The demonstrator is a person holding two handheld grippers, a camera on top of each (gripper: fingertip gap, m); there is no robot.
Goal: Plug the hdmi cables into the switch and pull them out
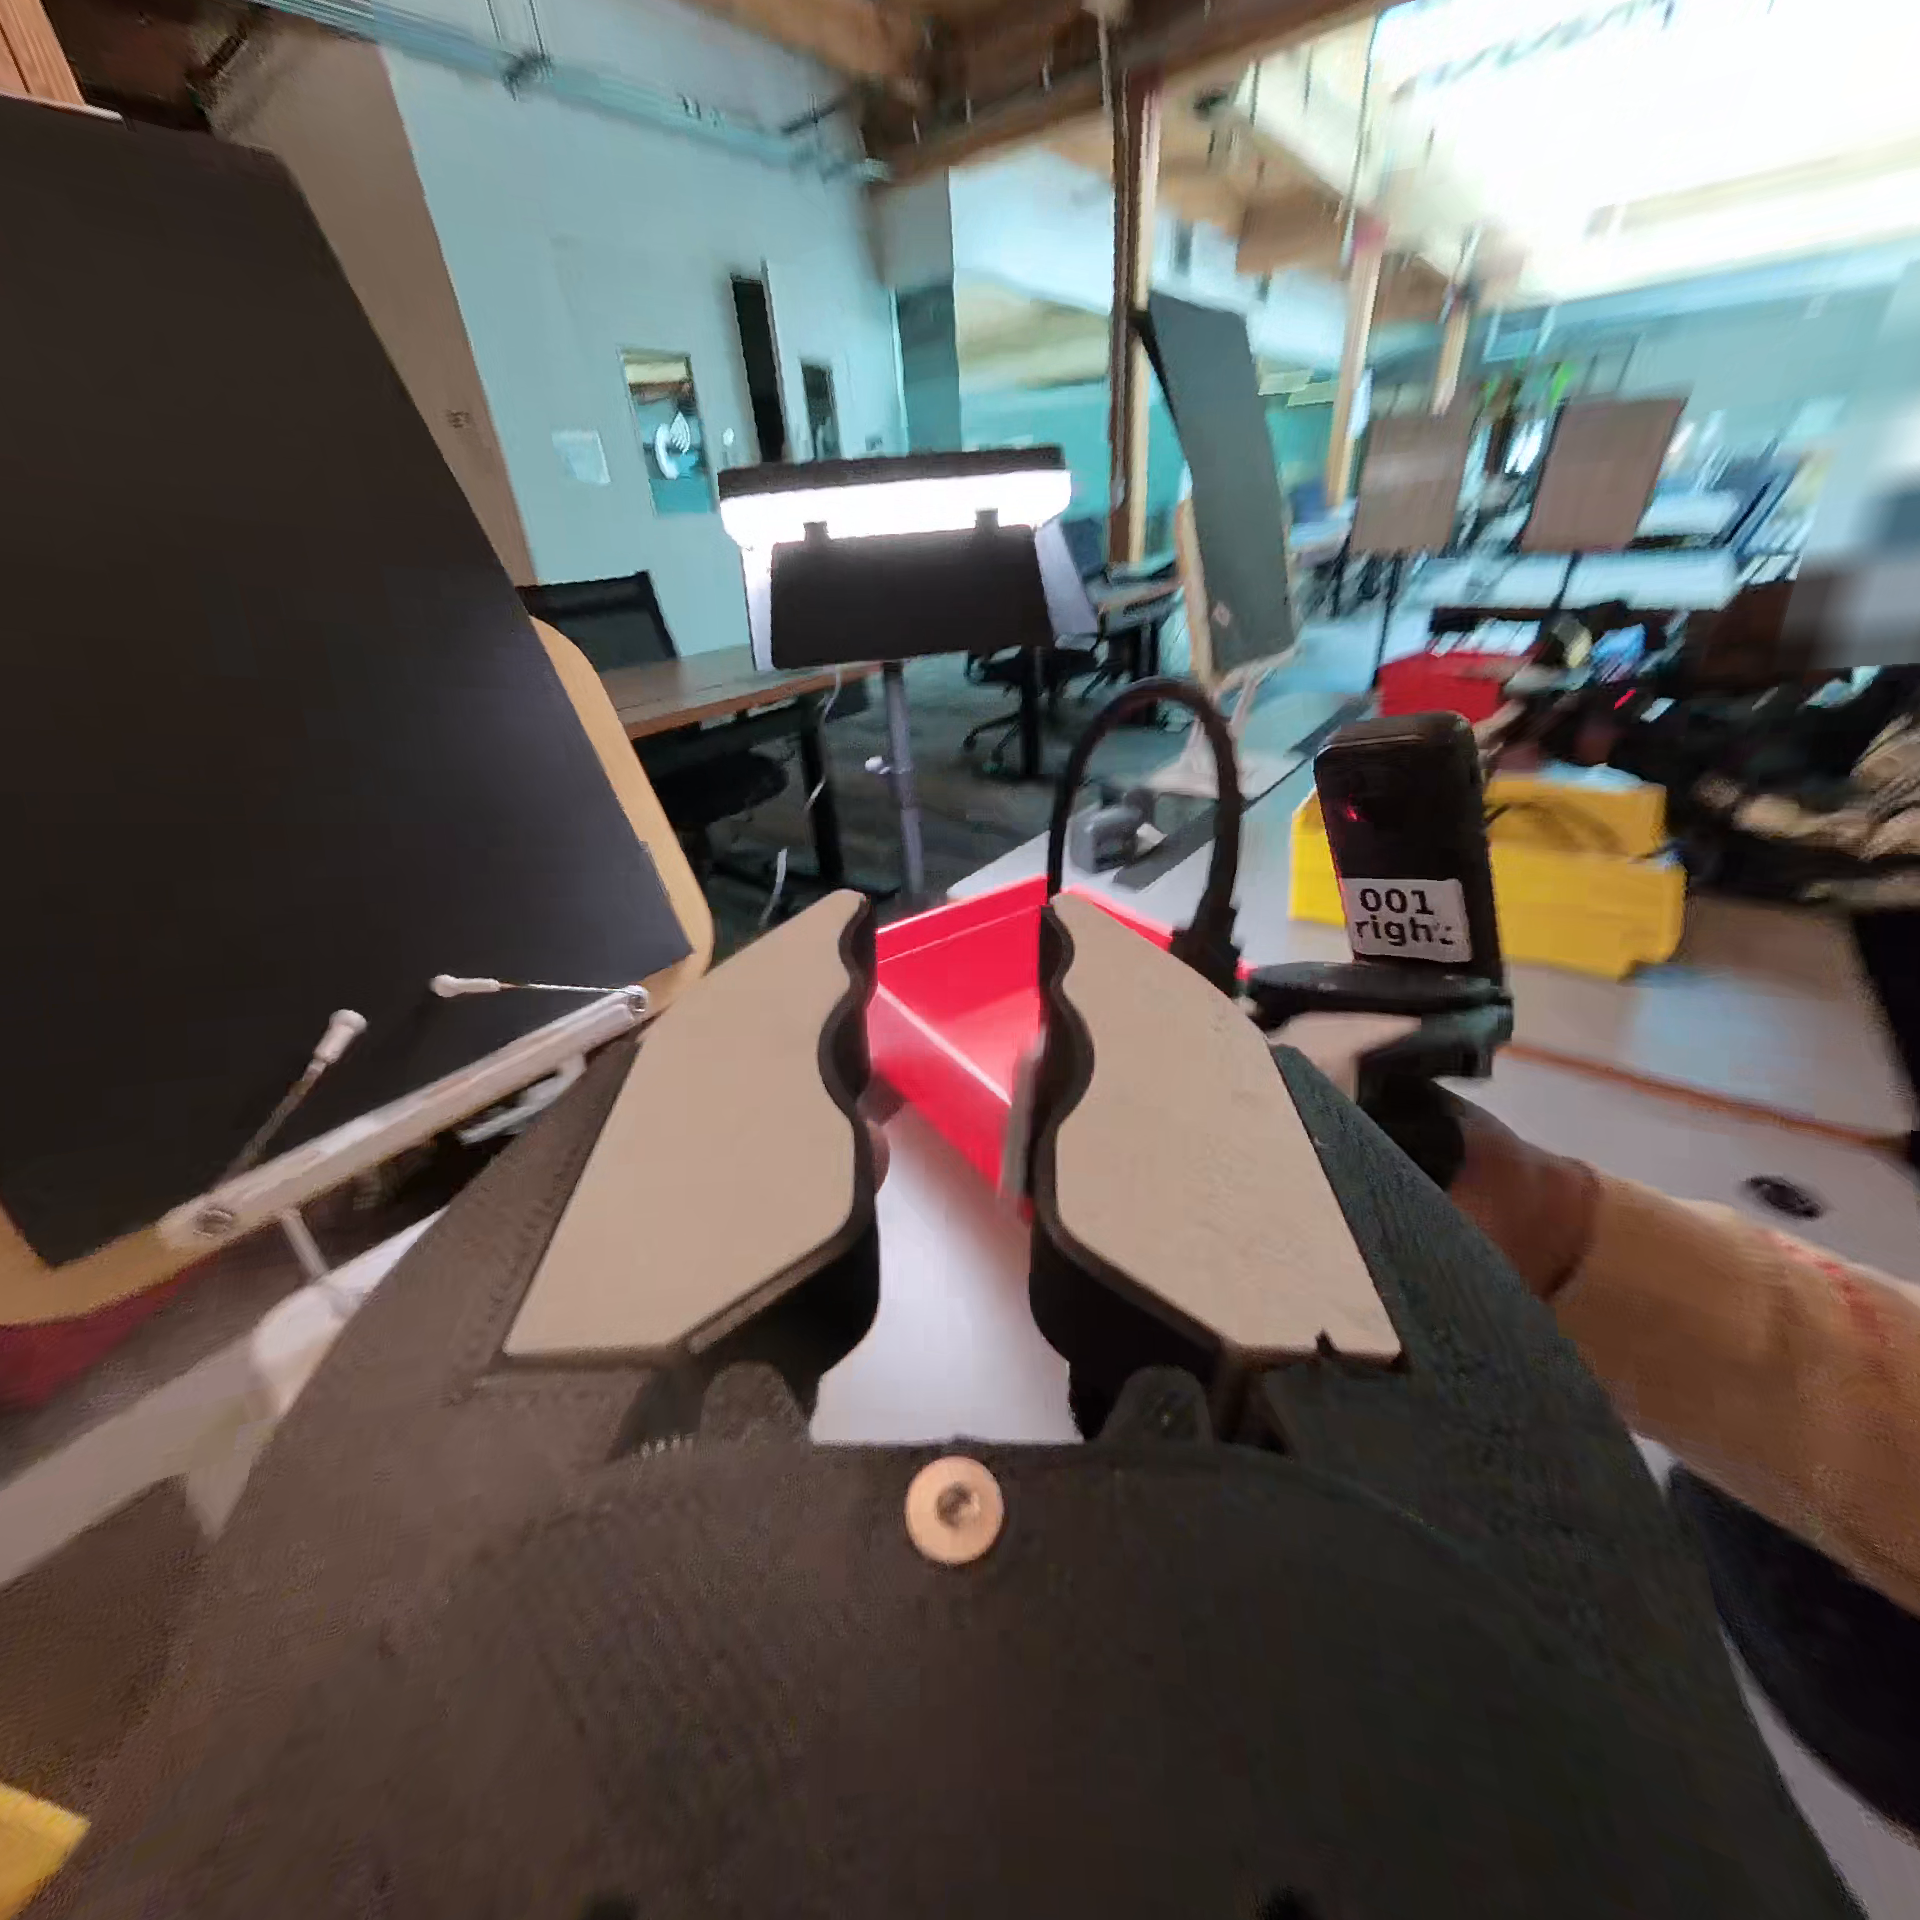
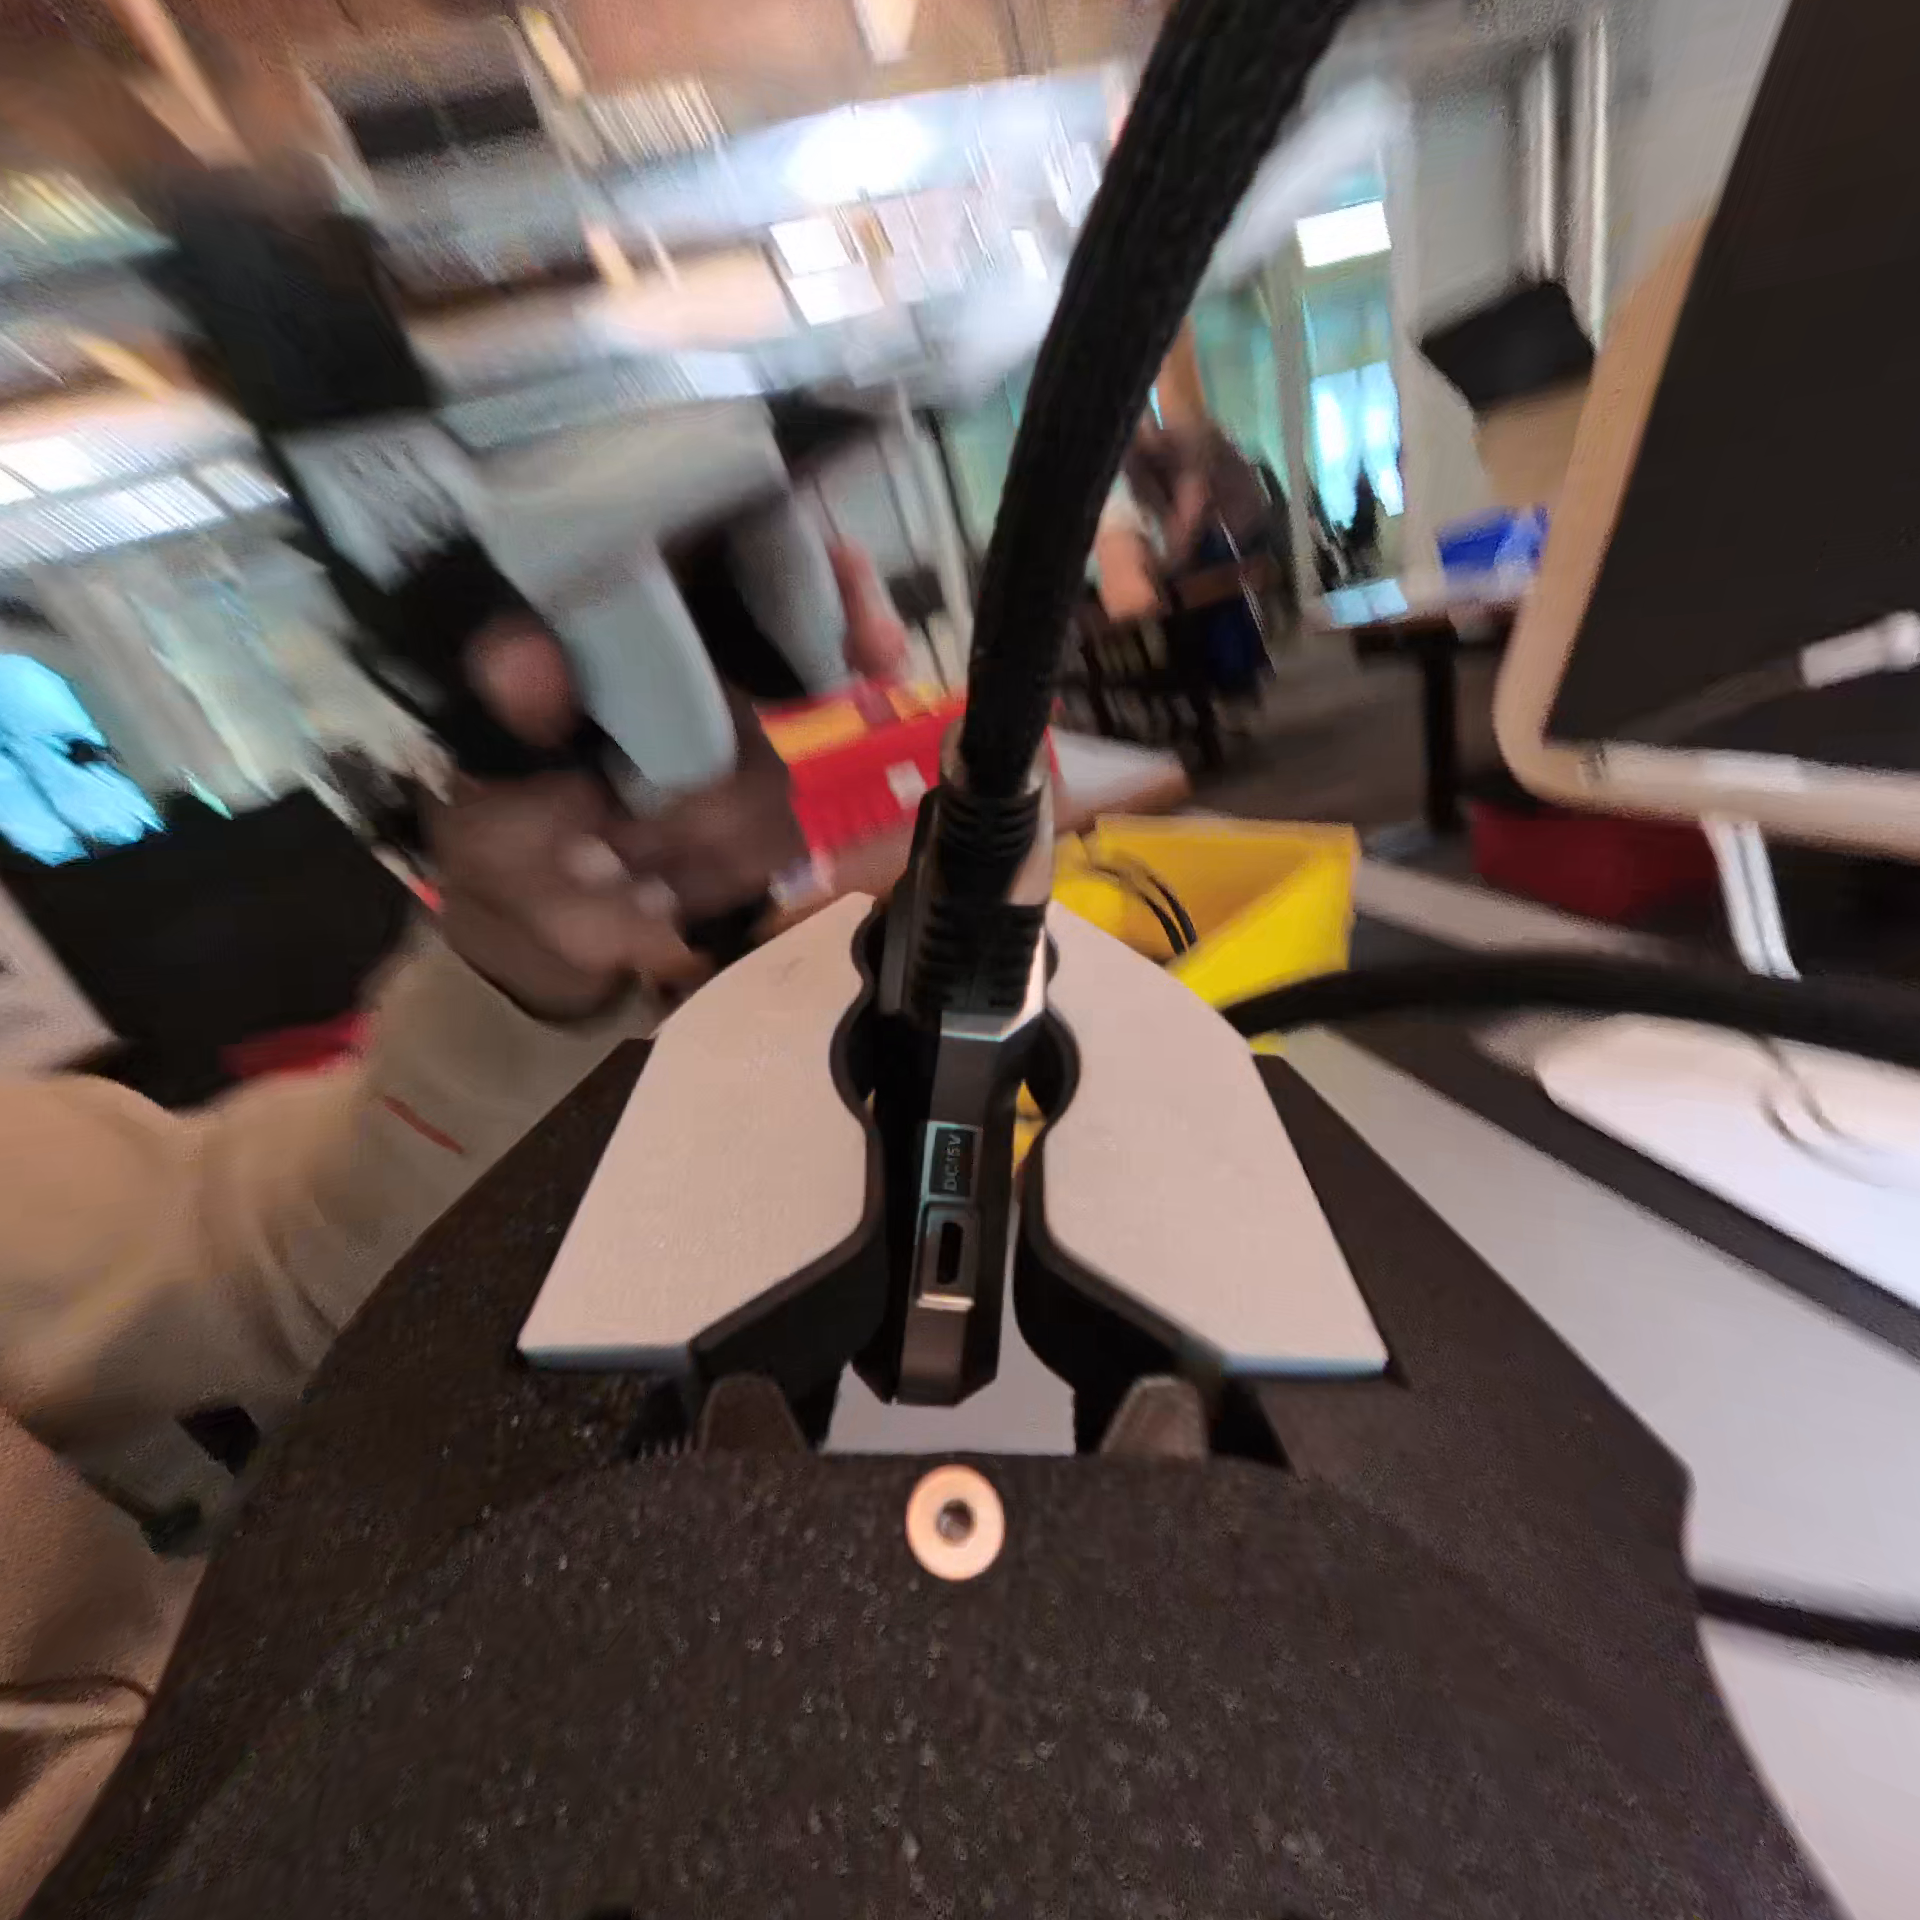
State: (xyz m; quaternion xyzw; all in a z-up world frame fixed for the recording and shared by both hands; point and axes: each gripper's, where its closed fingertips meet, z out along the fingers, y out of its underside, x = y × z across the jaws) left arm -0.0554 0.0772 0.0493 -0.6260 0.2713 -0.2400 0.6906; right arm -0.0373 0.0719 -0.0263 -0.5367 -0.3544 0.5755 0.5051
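Note:
In the right wrist view my right gripper [image 2: 961, 925] is shut on the dark grey HDMI switch [image 2: 951, 1226], held edge-on between the fingers. A black HDMI plug [image 2: 966, 914] sits in the switch's far end, and its braided cable [image 2: 1091, 364] rises out of frame. A second black cable [image 2: 1558, 987] lies across the table to the right. My left gripper [image 1: 956, 914] is open and empty above the white table [image 1: 935, 1330], with a red tray [image 1: 956, 997] showing between its fingers. The right gripper's camera housing [image 1: 1403, 831] and a loop of cable [image 1: 1143, 707] show to its right.
A black board on a stand [image 1: 260, 623] is close on the left and also shows in the right wrist view [image 2: 1766, 416]. A yellow bin [image 1: 1558, 883] sits beyond the right gripper. A light panel on a pole [image 1: 894, 551] stands behind the table. A red crate [image 2: 873, 769] is farther back. One gripper's finger ends stand about 8 cm off the other's.

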